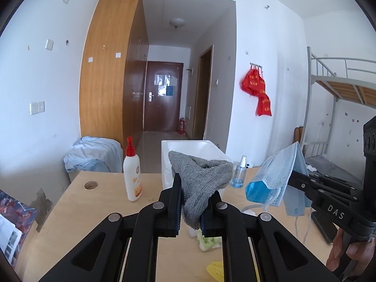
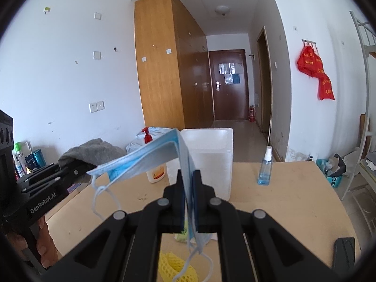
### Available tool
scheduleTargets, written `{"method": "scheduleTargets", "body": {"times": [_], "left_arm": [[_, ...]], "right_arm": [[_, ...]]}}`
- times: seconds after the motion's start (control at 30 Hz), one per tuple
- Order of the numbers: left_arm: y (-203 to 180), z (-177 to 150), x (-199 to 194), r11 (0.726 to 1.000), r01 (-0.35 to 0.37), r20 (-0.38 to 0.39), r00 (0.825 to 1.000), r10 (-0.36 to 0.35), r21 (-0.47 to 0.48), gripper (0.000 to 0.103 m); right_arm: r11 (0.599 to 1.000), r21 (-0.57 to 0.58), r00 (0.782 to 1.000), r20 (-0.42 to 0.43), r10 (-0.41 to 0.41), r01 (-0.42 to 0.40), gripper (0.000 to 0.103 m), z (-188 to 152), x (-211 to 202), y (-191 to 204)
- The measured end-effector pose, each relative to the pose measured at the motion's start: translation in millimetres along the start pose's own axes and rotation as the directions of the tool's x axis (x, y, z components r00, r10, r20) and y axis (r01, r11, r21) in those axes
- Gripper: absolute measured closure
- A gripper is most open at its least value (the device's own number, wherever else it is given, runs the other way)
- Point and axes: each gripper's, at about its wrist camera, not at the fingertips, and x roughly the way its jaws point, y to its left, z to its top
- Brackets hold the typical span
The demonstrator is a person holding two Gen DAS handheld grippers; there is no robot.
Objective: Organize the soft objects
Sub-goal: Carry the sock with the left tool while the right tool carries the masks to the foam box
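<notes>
Left hand-held gripper point(image 1: 191, 208) clamps grey cloth point(image 1: 199, 181), right point(image 2: 189, 202) pinches blue masks point(image 2: 150, 158); both hide the foam box point(image 2: 211, 162) interior

Dormitory room: metal bunk bed point(image 1: 338, 80), wooden wardrobe point(image 1: 110, 70), entrance door point(image 1: 163, 94), desk point(image 2: 293, 195).

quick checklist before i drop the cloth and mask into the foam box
1. Left tool shut on grey cloth: ok.
2. Right tool shut on blue mask: ok.
3. White foam box open on top: ok.
4. Room inside the box: cannot tell, its bottom is hidden.
5. Mask loops dangle loose and could snag: not ok.
6. Both items lifted off the table: ok.
</notes>
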Motion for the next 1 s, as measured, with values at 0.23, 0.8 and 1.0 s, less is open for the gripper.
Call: {"method": "scheduleTargets", "body": {"times": [0.23, 0.8, 1.0], "left_arm": [[-0.6, 13.7, 21.9, 1.0, 0.008, -0.018, 1.0, -0.008, 0.009, 0.09], [11.3, 55.2, 99.2, 0.999, 0.043, -0.073, 0.997, -0.041, 0.016, 0.09], [21.4, 63.1, 128.7, 0.999, 0.032, -0.087, 0.996, -0.031, 0.013, 0.09]], "right_arm": [[1.0, -0.007, 1.0, -0.002, -0.01, 0.01, 0.095, 13.0, 14.7, -1.2], [0.998, -0.038, 0.998, -0.051, -0.042, 0.04, 0.095, 51.1, 80.7, -16.5], [0.998, -0.047, 0.997, -0.061, -0.048, 0.045, 0.095, 60.5, 103.7, -19.3]]}}
